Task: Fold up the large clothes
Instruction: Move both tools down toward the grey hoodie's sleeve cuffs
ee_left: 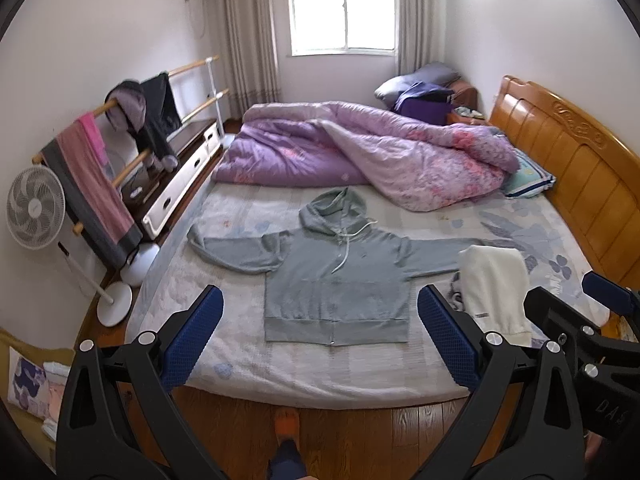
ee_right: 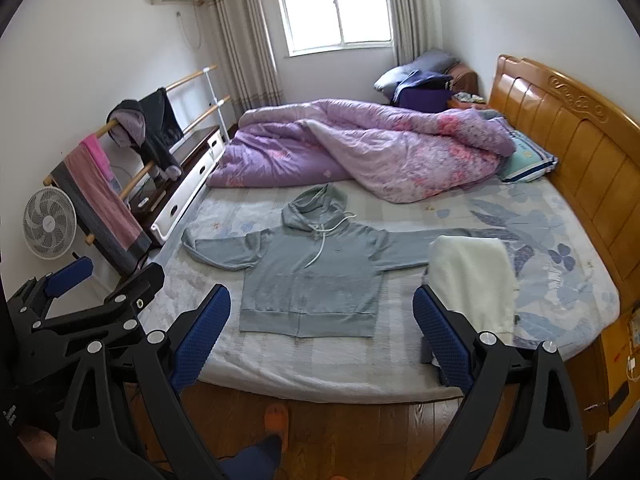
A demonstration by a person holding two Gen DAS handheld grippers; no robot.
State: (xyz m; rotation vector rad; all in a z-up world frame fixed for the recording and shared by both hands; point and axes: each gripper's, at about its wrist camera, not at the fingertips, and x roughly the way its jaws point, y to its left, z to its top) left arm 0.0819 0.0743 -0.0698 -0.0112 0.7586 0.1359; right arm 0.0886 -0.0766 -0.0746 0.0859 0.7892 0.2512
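Observation:
A grey-blue zip hoodie [ee_left: 332,276] lies flat and face up on the bed [ee_left: 320,376], sleeves spread left and right, hood toward the quilt. It also shows in the right wrist view [ee_right: 316,276]. My left gripper [ee_left: 320,308] is open and empty, held above the floor before the bed's near edge, short of the hoodie's hem. My right gripper [ee_right: 322,306] is open and empty, just to the right of the left one; it shows in the left wrist view [ee_left: 580,300]. The left gripper shows at the left of the right wrist view [ee_right: 108,280].
A folded cream garment [ee_left: 494,284] lies on the hoodie's right sleeve end. A crumpled purple quilt [ee_left: 360,148] fills the far half of the bed. A wooden headboard [ee_left: 568,160] is on the right. A clothes rack [ee_left: 120,152] and fan [ee_left: 34,208] stand left.

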